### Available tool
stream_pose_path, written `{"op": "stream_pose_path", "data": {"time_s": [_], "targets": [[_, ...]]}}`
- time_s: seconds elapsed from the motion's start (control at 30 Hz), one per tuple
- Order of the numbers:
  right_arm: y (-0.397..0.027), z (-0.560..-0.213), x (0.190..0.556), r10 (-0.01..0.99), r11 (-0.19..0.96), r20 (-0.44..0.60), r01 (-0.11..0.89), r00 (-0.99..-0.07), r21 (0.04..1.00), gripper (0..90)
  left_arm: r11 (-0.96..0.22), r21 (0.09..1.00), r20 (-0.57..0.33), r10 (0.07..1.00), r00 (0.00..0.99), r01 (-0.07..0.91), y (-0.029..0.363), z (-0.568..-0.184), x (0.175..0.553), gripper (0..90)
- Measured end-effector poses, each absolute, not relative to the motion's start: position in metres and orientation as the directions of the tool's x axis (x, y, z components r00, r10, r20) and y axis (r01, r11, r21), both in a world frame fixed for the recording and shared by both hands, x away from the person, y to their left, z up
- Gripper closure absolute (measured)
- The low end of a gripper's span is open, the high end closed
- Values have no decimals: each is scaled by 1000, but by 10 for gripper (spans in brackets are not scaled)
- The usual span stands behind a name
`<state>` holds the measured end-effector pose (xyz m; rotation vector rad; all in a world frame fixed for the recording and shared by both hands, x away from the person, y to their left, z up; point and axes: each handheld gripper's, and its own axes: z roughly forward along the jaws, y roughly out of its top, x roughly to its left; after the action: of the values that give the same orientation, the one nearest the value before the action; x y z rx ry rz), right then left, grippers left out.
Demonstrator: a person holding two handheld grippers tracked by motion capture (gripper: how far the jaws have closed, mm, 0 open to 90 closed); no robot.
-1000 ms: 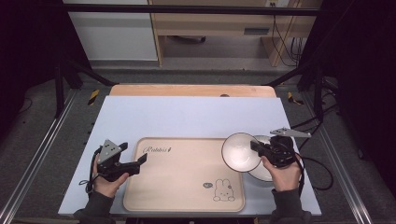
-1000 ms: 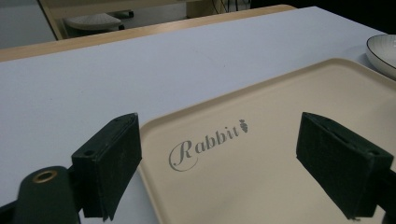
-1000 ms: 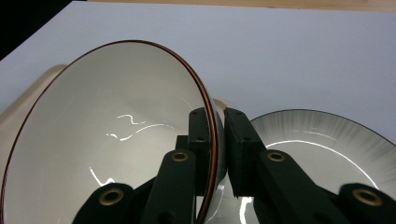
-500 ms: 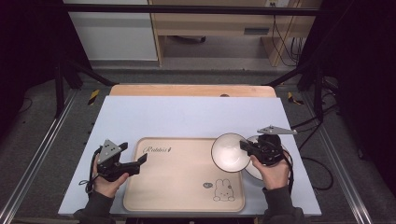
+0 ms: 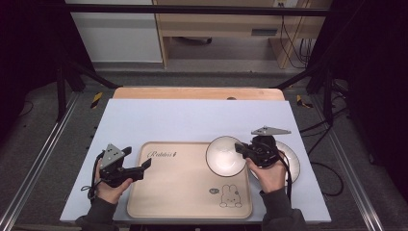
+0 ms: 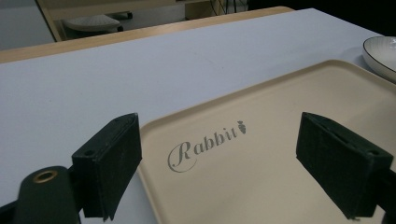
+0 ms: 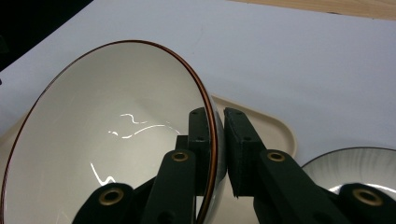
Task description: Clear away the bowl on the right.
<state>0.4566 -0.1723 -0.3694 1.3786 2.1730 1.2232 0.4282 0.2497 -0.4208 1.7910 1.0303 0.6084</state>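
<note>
A white bowl (image 5: pixel 225 155) with a thin brown rim hangs over the right end of the beige tray (image 5: pixel 178 192). My right gripper (image 5: pixel 241 148) is shut on the bowl's right rim; in the right gripper view the bowl (image 7: pixel 102 135) tilts, with its rim pinched where the right gripper (image 7: pixel 216 140) closes. My left gripper (image 5: pixel 144 166) stands open at the tray's left edge, nothing between its jaws. In the left gripper view the left gripper (image 6: pixel 233 158) frames the tray (image 6: pixel 280 116) and its "Rabbit" lettering.
A white plate (image 5: pixel 288 159) lies on the pale blue table cover (image 5: pixel 192 120) behind my right hand; its edge (image 7: pixel 355 163) is in the right gripper view. The tray has a rabbit drawing (image 5: pixel 230 196) near its front right corner. A wooden table edge (image 5: pixel 197 93) runs along the back.
My right gripper has carried the bowl leftward, off the plate and over the tray's right end. The left gripper has stayed where it was.
</note>
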Motion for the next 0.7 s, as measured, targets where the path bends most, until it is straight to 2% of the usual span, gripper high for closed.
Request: {"op": "stream_pose_path", "data": {"time_s": [0.7], "targets": [[-136,-374,473,816,200,210,604,-539,771,818,-197,905,-35,848,529,376,251,-418,427,133]]}}
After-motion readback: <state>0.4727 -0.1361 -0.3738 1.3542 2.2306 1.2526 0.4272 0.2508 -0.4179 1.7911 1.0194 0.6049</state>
